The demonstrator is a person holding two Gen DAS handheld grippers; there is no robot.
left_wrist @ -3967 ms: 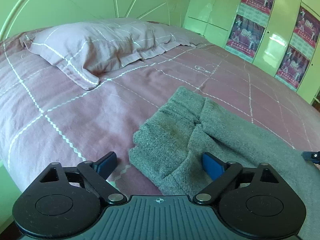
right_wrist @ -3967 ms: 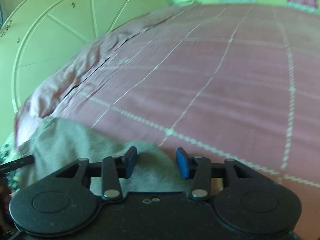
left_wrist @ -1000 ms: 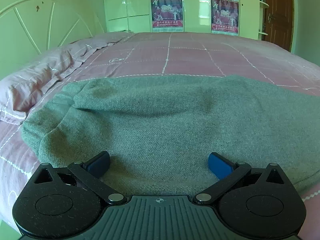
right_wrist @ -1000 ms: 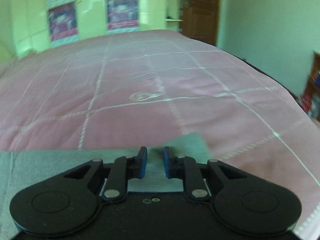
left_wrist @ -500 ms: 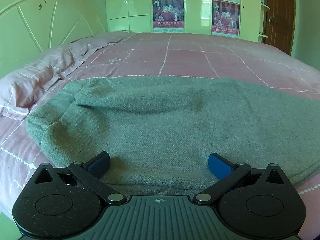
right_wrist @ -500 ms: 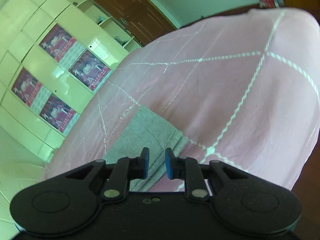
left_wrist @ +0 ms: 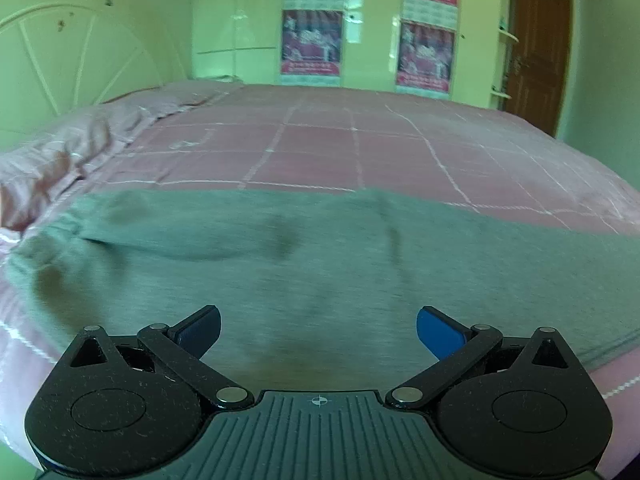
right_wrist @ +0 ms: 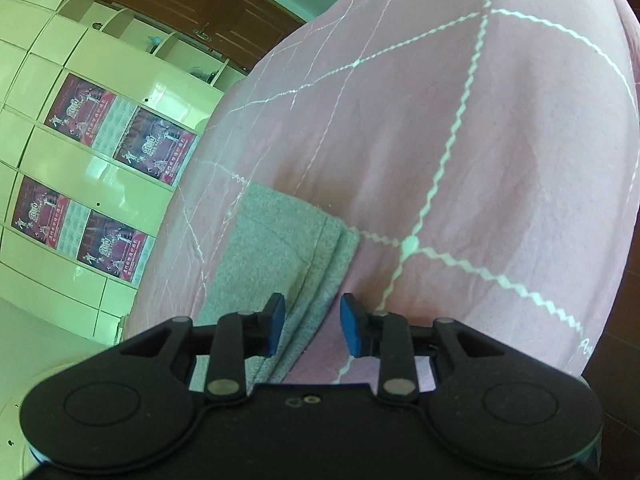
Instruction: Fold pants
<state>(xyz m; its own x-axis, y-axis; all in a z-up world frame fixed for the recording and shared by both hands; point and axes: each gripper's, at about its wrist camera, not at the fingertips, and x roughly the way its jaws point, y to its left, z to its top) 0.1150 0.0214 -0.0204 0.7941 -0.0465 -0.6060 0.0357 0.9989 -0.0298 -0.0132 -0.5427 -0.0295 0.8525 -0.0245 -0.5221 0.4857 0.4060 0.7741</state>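
Grey pants (left_wrist: 320,260) lie flat across the pink checked bedspread (left_wrist: 360,148), stretched from left to right. In the left wrist view my left gripper (left_wrist: 316,324) hovers wide open over their near edge, with nothing between its fingers. In the right wrist view the picture is tilted. The hemmed leg end of the pants (right_wrist: 276,248) lies in layers near the bed's side. My right gripper (right_wrist: 313,312) is low over that end and its jaws are opening. The layered edge runs between the blue pads (right_wrist: 352,330), which do not press on it.
A pink pillow (left_wrist: 60,148) lies at the left by the pale headboard (left_wrist: 60,60). A wardrobe with posters (left_wrist: 312,40) and a brown door (left_wrist: 536,40) stand beyond the bed. The bedspread (right_wrist: 480,160) drops off at the right towards the dark floor (right_wrist: 628,300).
The right gripper rolled hard and sank to the pants' leg end; its jaws narrowed, then widened. The left gripper drew back and up a little, still open.
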